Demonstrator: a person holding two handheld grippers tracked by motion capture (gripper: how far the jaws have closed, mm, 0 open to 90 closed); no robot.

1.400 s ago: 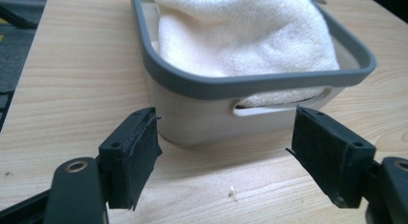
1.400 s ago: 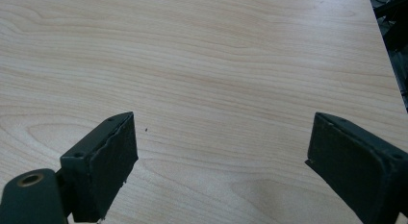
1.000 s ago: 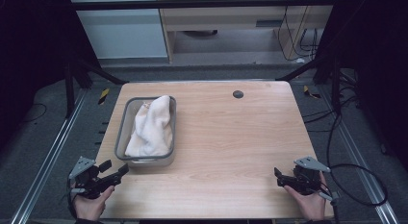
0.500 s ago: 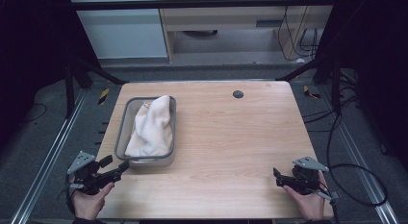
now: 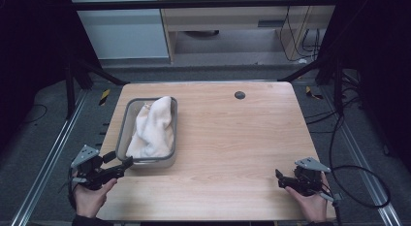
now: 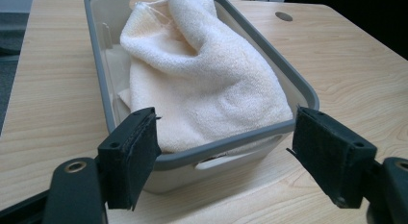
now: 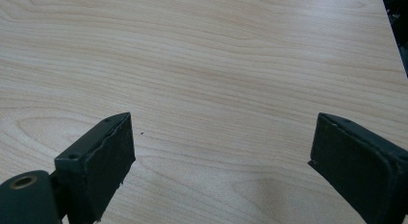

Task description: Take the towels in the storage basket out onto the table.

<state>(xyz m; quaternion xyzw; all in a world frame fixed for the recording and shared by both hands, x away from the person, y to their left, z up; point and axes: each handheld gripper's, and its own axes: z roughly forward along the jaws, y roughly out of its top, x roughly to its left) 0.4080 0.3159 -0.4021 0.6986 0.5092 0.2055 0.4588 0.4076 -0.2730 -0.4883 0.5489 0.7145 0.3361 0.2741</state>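
L gripper [image 6: 221, 156] jaws apart, nothing clamped, just short of the grey bin's [image 6: 250, 137] near end. Cream towel [image 6: 202, 75] sits bunched inside bin, table's left side. R gripper [image 7: 221, 156] also spread wide over bare table [image 7: 216, 65], well apart from bin.

The high view looks forward and down over the whole table [image 5: 232, 153]. The left gripper view sits close to the bin [image 6: 293, 80]; both share it. The right gripper view faces bare tabletop from nearby.
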